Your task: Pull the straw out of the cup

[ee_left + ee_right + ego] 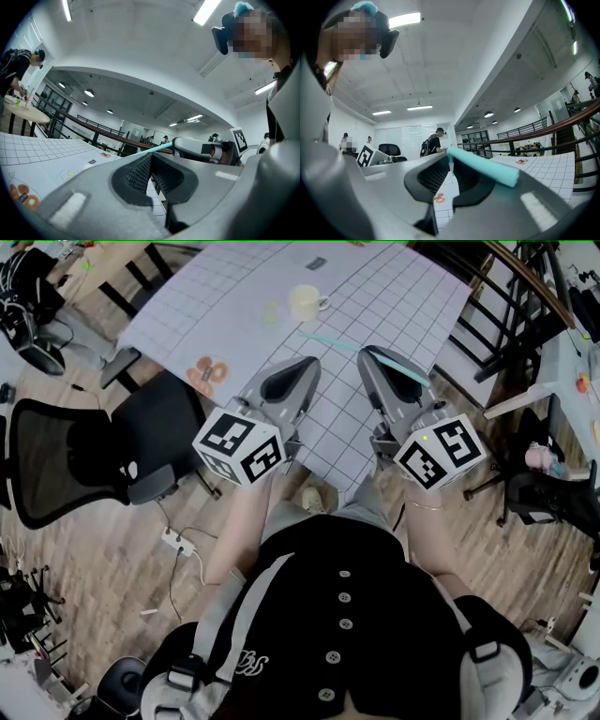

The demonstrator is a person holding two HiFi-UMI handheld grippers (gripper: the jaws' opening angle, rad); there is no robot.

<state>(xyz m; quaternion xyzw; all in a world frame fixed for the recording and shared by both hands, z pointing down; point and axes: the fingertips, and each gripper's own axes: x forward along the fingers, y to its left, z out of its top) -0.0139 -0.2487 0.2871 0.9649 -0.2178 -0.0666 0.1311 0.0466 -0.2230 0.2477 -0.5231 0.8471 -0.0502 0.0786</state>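
The cup (307, 302) stands far back on the table (394, 296); the straw (330, 339), nearer (apart from it), juts left from the right gripper (367, 352).

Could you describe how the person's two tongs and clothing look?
The left tongs and right tongs are grey, tapering shells with dark ribbed pads. Each carries a white cube with black square markers. The person wears a black buttoned top with a white stripe.
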